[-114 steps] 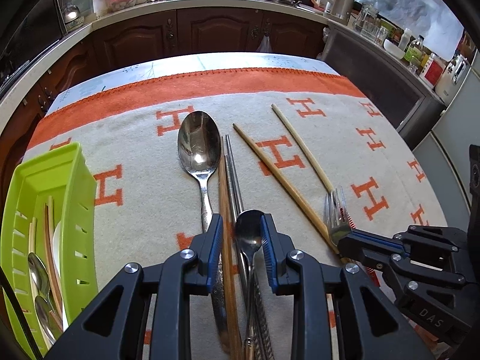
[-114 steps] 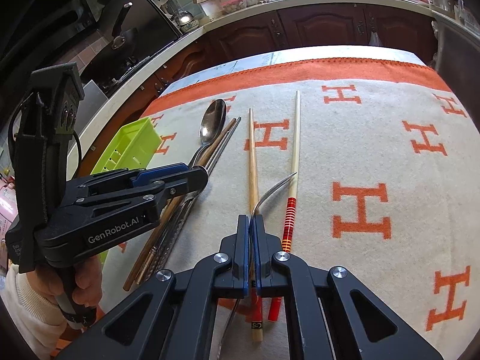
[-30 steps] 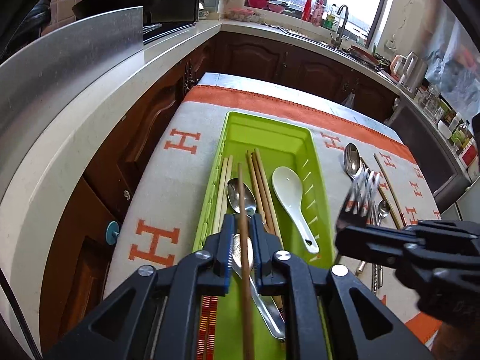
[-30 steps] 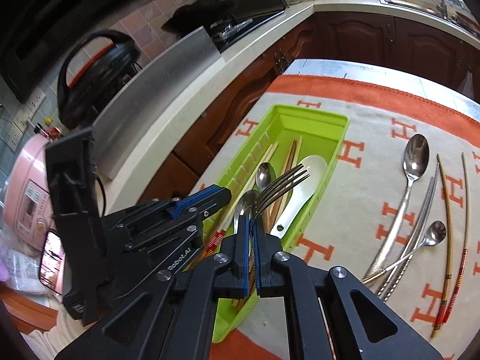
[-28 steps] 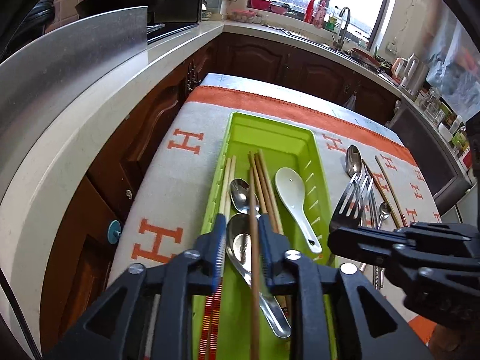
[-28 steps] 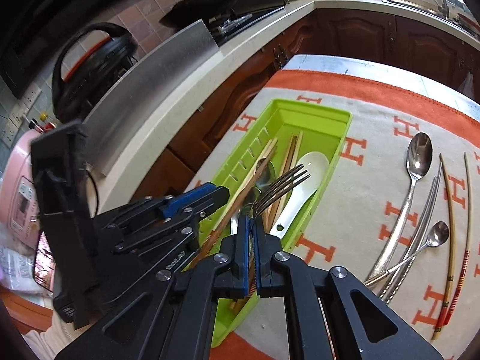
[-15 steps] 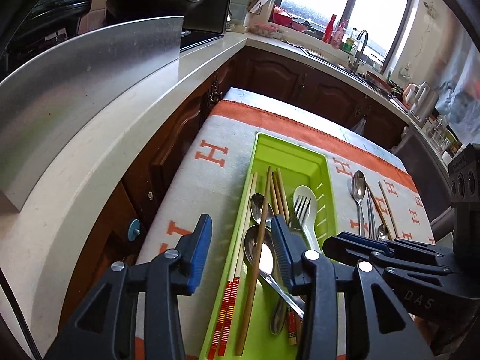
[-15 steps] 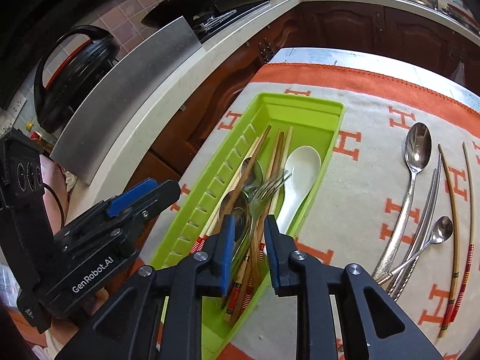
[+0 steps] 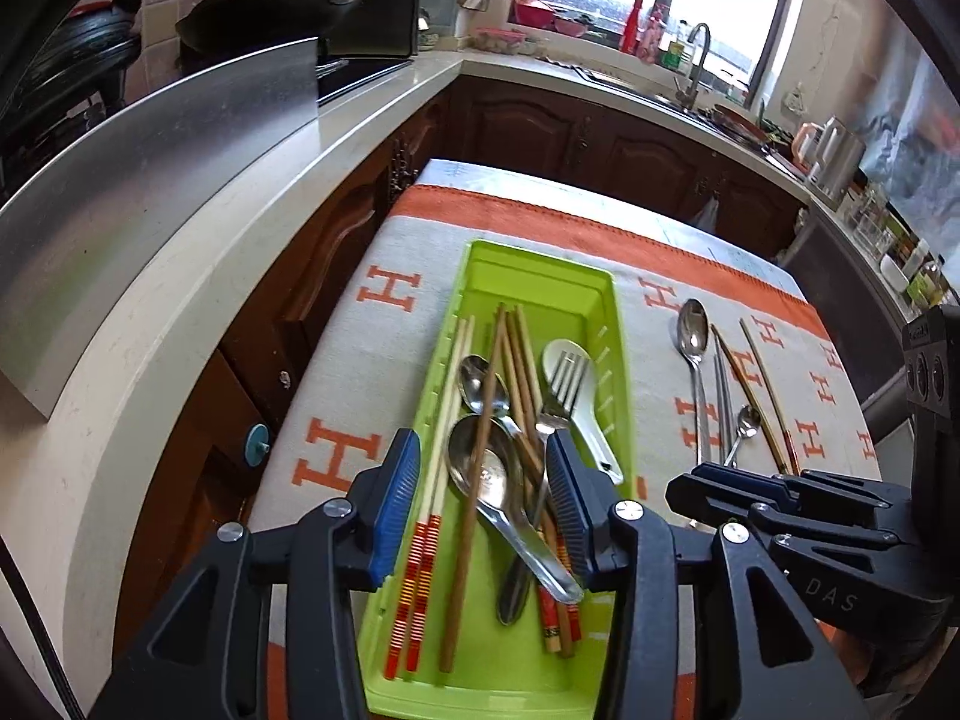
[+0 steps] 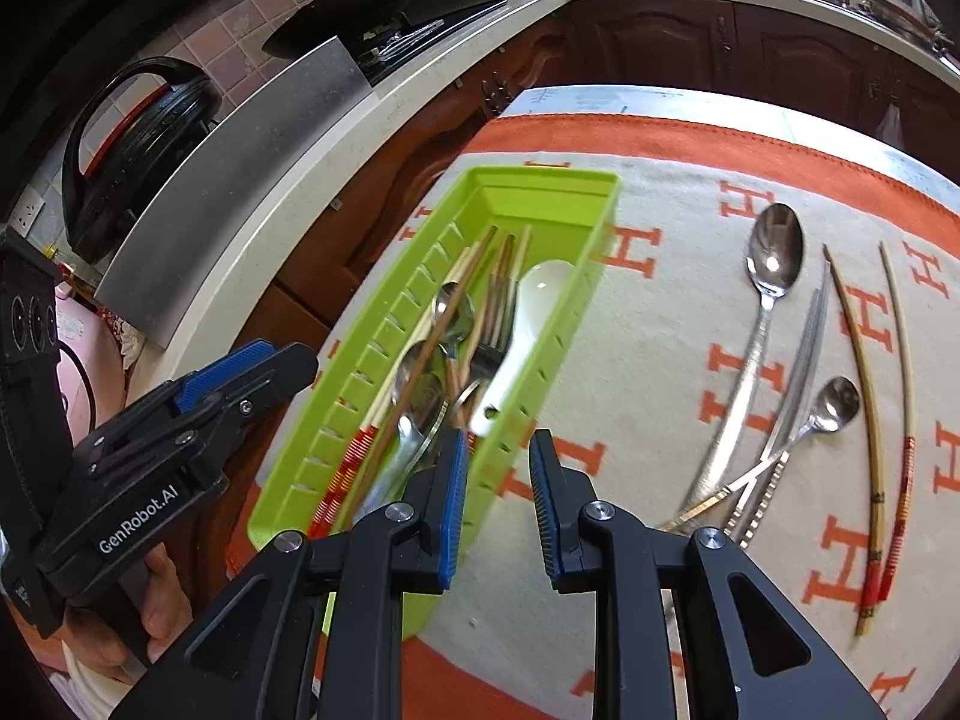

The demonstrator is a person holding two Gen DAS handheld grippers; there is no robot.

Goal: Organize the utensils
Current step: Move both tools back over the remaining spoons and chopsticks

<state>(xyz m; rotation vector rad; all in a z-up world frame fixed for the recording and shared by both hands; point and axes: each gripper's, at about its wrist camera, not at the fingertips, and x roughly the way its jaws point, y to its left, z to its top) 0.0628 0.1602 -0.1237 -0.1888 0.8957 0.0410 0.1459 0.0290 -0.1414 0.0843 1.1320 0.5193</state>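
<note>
The left gripper [image 9: 480, 504] is hanging tilted downward over the near end of the green tray [image 9: 621, 360], and its jaws, which have just been opening, are standing wide with nothing pinched between the blue pads. The right gripper [image 10: 495, 498] is pointing down over the tray's right wall, its jaws narrowly parted after just opening and also gripping nothing. A hand [image 10: 159, 606] is wrapping the left gripper's handle.

The tray is sitting on the H-patterned cloth [image 9: 384, 354] and is holding a fork [image 9: 561, 384] lying across a white ceramic spoon [image 9: 585, 420], 2 metal spoons [image 9: 486, 474] and several chopsticks [image 9: 474, 480]. Lying on the cloth to the right, well apart from the tray, are a large spoon [image 10: 765, 294], a small spoon [image 10: 831, 402], metal chopsticks [image 10: 801, 354] and 2 bamboo chopsticks [image 10: 864, 372].
</note>
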